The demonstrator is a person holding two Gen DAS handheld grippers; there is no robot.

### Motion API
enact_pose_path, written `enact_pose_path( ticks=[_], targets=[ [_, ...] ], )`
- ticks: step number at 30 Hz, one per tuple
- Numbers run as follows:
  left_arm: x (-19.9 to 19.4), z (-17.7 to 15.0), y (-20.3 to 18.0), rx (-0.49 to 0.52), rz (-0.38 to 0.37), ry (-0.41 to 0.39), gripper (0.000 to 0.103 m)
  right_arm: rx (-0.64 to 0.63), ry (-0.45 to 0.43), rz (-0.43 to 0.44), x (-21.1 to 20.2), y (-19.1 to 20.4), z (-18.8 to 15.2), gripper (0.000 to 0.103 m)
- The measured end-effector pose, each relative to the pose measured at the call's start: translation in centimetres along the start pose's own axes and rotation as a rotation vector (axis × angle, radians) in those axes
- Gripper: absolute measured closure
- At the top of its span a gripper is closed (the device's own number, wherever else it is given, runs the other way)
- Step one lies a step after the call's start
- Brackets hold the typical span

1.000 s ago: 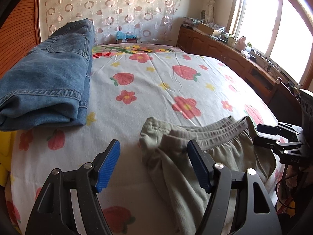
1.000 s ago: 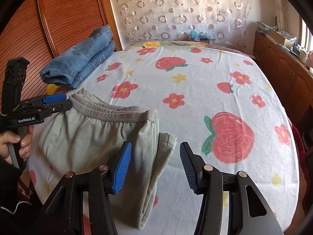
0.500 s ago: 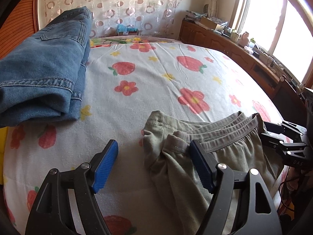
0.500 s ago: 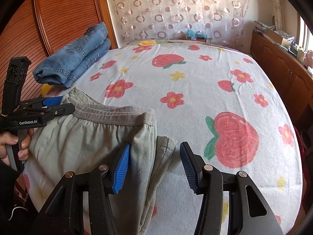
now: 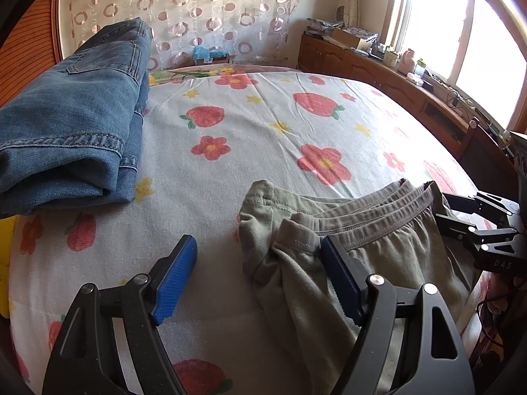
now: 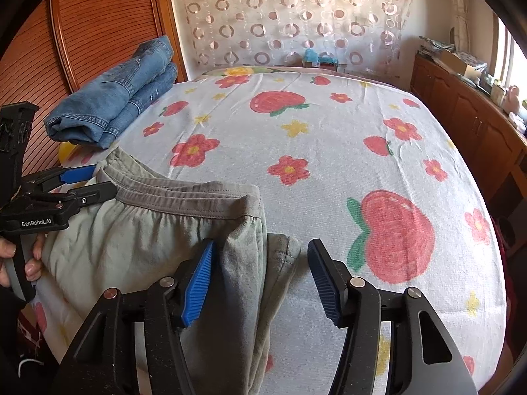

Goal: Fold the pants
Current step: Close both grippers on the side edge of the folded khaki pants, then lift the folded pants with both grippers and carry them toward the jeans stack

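Observation:
Grey-green pants (image 5: 388, 256) lie folded at the near edge of the bed, waistband (image 6: 184, 197) facing the far side. My left gripper (image 5: 260, 279) is open, low over the pants' left corner, its right finger resting on the cloth. My right gripper (image 6: 260, 279) is open and straddles the pants' right folded edge (image 6: 280, 256). Each gripper shows in the other's view, the left (image 6: 79, 184) and the right (image 5: 474, 220), at opposite ends of the waistband.
Folded blue jeans (image 5: 66, 125) lie on the bed's far left (image 6: 115, 98). The flowered bedsheet (image 6: 329, 151) spreads beyond the pants. A wooden cabinet (image 5: 378, 65) with clutter runs along the right wall; a wooden wardrobe (image 6: 98, 23) stands left.
Both grippers moved forward and down onto the pants' two near corners. Both stayed open. The pants have not shifted noticeably.

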State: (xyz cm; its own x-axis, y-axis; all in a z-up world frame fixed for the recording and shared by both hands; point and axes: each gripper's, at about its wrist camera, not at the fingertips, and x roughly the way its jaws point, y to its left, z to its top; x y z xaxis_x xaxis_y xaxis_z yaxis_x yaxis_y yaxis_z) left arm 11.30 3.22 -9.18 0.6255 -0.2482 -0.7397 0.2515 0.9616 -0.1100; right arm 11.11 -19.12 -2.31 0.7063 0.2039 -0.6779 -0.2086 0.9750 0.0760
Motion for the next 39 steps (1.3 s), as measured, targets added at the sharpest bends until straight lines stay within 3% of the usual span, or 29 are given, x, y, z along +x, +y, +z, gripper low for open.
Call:
enact_pose_path(
  ticks=[9, 12, 14, 19, 23, 28, 39],
  targets=[
    [-0.1, 0.0, 0.1, -0.007, -0.008, 0.008, 0.026, -0.029, -0.001, -0.014, 0.0, 0.6, -0.2, 0.040],
    [-0.4, 0.0, 0.3, -0.040, -0.057, -0.004, 0.044, -0.038, -0.005, -0.020, 0.0, 0.6, -0.4, 0.041],
    [-0.5, -0.1, 0.1, -0.040, -0.075, -0.005, 0.056, -0.042, -0.009, -0.012, -0.1, 0.4, -0.5, 0.049],
    [-0.5, -0.1, -0.4, -0.048, -0.097, -0.011, 0.070, -0.029, -0.011, 0.031, -0.4, -0.2, -0.5, 0.073],
    [-0.9, -0.2, -0.7, -0.056, -0.112, -0.030, 0.084, -0.018, -0.014, 0.067, -0.5, -0.5, -0.7, 0.083],
    [-2.0, -0.1, -1.1, -0.056, -0.102, -0.064, 0.087, -0.002, -0.023, 0.106, -0.7, -0.8, -0.9, 0.090],
    [-7.1, 1.3, -2.4, -0.026, -0.123, -0.206, 0.088, -0.020, -0.141, 0.112, -4.9, -0.9, -0.3, 0.091]
  ],
)
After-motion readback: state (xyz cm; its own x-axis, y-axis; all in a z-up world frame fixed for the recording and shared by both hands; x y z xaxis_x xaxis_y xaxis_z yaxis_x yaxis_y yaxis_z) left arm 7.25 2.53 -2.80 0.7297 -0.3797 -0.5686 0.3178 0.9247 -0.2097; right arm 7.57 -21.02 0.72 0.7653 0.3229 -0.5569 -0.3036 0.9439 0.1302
